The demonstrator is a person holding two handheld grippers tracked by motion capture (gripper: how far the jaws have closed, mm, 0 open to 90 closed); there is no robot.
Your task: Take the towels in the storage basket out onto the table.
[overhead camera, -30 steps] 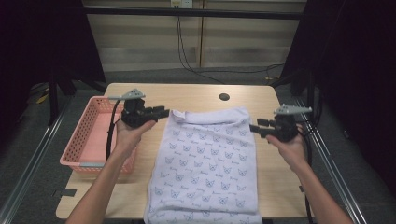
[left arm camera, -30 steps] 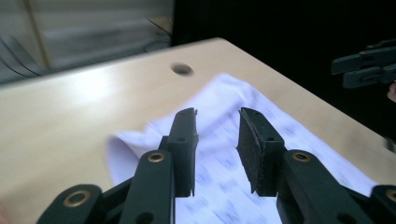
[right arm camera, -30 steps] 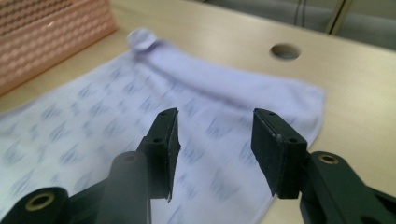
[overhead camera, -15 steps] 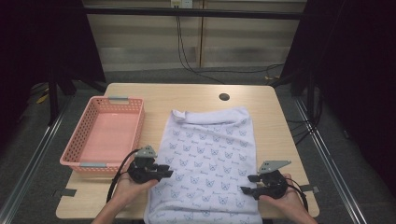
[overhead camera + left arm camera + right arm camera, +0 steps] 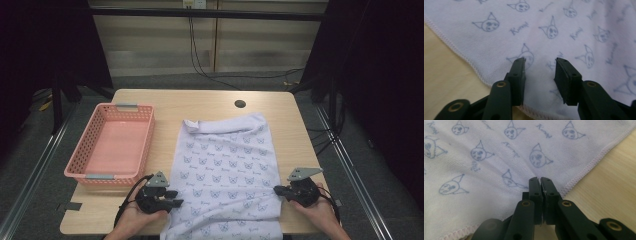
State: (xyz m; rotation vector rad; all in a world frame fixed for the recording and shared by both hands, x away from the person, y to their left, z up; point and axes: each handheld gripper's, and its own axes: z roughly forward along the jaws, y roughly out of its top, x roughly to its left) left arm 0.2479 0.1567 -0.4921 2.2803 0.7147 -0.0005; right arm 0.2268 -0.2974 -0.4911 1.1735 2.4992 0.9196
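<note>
both grippers sit at the near end of the cloth (image 5: pixel 225 170), which lies flat on the table (image 5: pixel 210 102) and runs off the near edge, so its hem is cut off at the bottom of the high view. the person's forearms are cropped there too, leaving little more than the hands. the left gripper (image 5: pixel 172 199) is at the cloth's left edge, its jaws part open with cloth lying between them; they have just been opening a little, and the pads do not press on the fabric; in the left gripper view (image 5: pixel 540 75) the gap is plain, though whether the tips touch the cloth is hard to tell. the right gripper (image 5: pixel 276 190), at the right edge, has just snapped closed, its jaws pinching a fold of cloth just inside the seam, seen in the right gripper view (image 5: pixel 540 186). beside the cloth, at the left, a basket (image 5: pixel 80 155) stands.
</note>
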